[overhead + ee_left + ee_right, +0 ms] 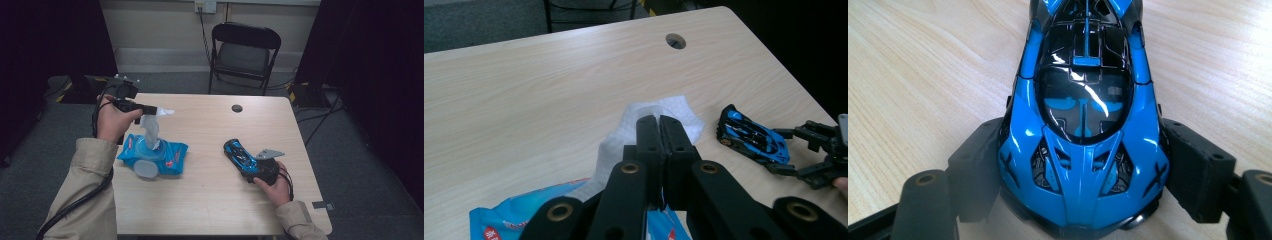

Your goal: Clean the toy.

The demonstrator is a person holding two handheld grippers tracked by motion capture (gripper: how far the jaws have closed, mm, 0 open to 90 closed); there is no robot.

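Blue toy car (1083, 115) between right gripper (1083, 170) fingers (1198, 170), close-up

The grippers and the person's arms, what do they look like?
Both grippers, left and right, are black, with two flat jaws and brass-coloured rivets. Each carries a grey three-cornered plate and trails a black cable. The person wears beige sleeves.

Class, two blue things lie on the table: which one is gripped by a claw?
The blue toy car, clamped in the right claw; the blue wipes pack lies free.
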